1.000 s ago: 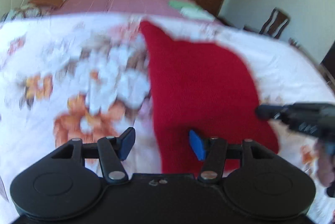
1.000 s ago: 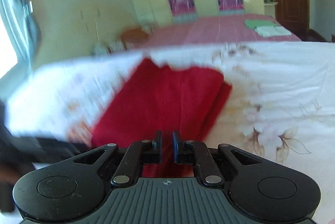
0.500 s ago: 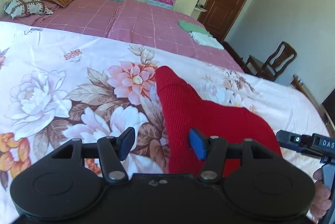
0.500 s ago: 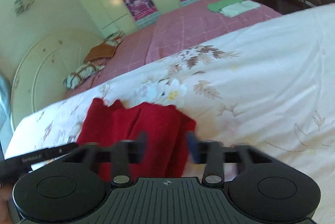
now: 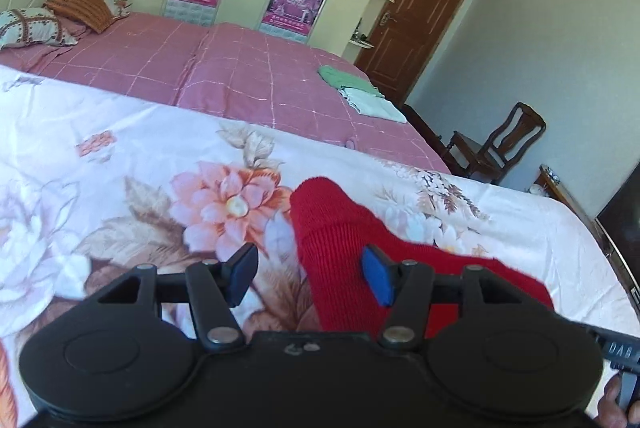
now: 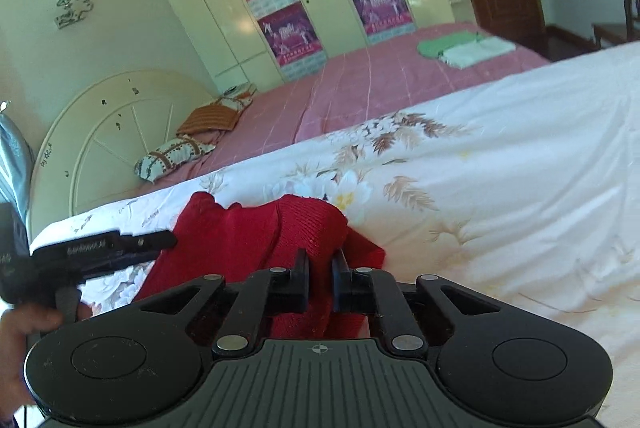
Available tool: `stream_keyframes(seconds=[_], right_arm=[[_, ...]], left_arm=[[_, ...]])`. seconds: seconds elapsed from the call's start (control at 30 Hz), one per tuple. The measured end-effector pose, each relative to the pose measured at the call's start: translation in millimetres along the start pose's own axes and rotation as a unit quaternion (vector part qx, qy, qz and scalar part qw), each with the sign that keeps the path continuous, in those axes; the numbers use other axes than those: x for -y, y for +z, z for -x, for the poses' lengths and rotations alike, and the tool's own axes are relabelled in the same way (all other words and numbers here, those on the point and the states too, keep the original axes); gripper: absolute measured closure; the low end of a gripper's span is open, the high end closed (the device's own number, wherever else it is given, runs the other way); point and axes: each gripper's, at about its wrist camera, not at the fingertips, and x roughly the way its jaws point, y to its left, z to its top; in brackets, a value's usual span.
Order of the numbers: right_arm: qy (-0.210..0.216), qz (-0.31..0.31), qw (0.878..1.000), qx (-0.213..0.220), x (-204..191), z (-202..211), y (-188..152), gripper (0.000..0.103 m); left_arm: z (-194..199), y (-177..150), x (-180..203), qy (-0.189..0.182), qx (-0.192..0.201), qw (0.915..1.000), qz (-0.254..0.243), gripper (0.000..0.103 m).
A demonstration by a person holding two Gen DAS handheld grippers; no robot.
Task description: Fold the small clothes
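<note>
A red knit garment lies on the white floral bedspread, partly raised into a peak. My left gripper is open, its blue pads apart, with the garment's left edge between and beyond them. In the right wrist view the same garment bunches up in front of my right gripper, whose jaws are shut on a fold of the red cloth. The left gripper's body shows at the left of that view.
A pink checked bed lies beyond, with folded green and white clothes and pillows. A wooden chair and door stand at the right. A white headboard is at the left.
Both grippers have pulled back and tilted up. The right gripper, open half a second ago, has shut on the red cloth and the garment has bunched up.
</note>
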Motion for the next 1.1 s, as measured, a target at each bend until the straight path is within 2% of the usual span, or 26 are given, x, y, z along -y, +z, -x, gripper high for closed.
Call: stream_keyframes(seconds=[0.07,0.13,0.23,0.3,0.37,0.4,0.43,0.5,0.57,0.6,0.67,0.7,0.73,0.8,0.83,0.9,1.0,1.03,1.1], right_arm=[[-0.027,0.005,1.0,-0.007,4,-6,-6,0.094],[-0.032,-0.01,0.999,-0.022,11,-16,-10,0.094],[-0.034,-0.013,0.999,-0.031,15,-23,-13,0.094],[-0.036,-0.017,0.999,-0.037,17,-23,-10,0.093],[-0.038,-0.019,0.999,-0.033,18,-15,-4,0.09],[-0.045,-0.022,0.999,-0.019,17,-6,-1,0.079],[-0.044,-0.022,0.999,0.004,15,4,4,0.076],[-0.025,-0.022,0.999,0.016,12,15,10,0.076],[-0.006,-0.006,1.0,0.003,4,9,12,0.076],[-0.011,0.006,1.0,-0.019,0,-1,10,0.083],[-0.038,0.024,0.996,-0.074,-4,-28,1,0.091],[-0.041,0.026,0.997,-0.065,-5,-27,0,0.091],[-0.043,0.014,0.997,-0.066,-5,-24,2,0.091],[-0.032,0.01,0.999,-0.037,-12,-1,5,0.091],[-0.018,0.019,0.999,-0.025,-17,16,4,0.091],[0.006,0.038,0.999,-0.028,-29,38,-3,0.091],[0.053,0.09,0.994,-0.042,-52,58,-24,0.091],[0.056,0.119,0.99,-0.06,-60,53,-35,0.091],[-0.001,0.163,0.982,-0.096,-60,32,-58,0.091]], left_arm=[[-17,4,1,0.001,-0.006,1.0,-0.004,0.044],[-41,3,1,0.019,-0.035,0.9989,-0.024,0.04],[-49,8,15,0.035,-0.041,0.9948,-0.086,0.037],[-39,13,16,0.028,-0.044,0.995,-0.085,0.049],[-12,12,16,0.011,-0.02,0.9968,-0.077,0.049],[3,9,15,-0.004,-0.011,0.9974,-0.071,0.049],[16,4,16,-0.016,-0.006,0.9977,-0.065,0.048],[24,-8,21,-0.02,-0.017,0.9973,-0.068,0.046],[8,-22,27,0.01,-0.059,0.9945,-0.086,0.045],[-2,-30,28,0.024,-0.077,0.9925,-0.092,0.041],[2,-37,32,0.033,-0.062,0.9922,-0.103,0.041],[9,-35,35,0.035,-0.065,0.9921,-0.102,0.045],[22,-35,38,0.027,-0.057,0.9929,-0.101,0.045],[51,-43,44,0.013,-0.045,0.9918,-0.118,0.044],[64,-51,47,0.018,-0.044,0.9909,-0.126,0.044],[80,-68,49,0.014,-0.047,0.9917,-0.119,0.043],[82,-92,48,0.022,-0.056,0.9937,-0.094,0.041],[81,-97,47,0.024,-0.051,0.9948,-0.084,0.039],[79,-98,48,0.037,-0.057,0.9953,-0.07,0.034]])
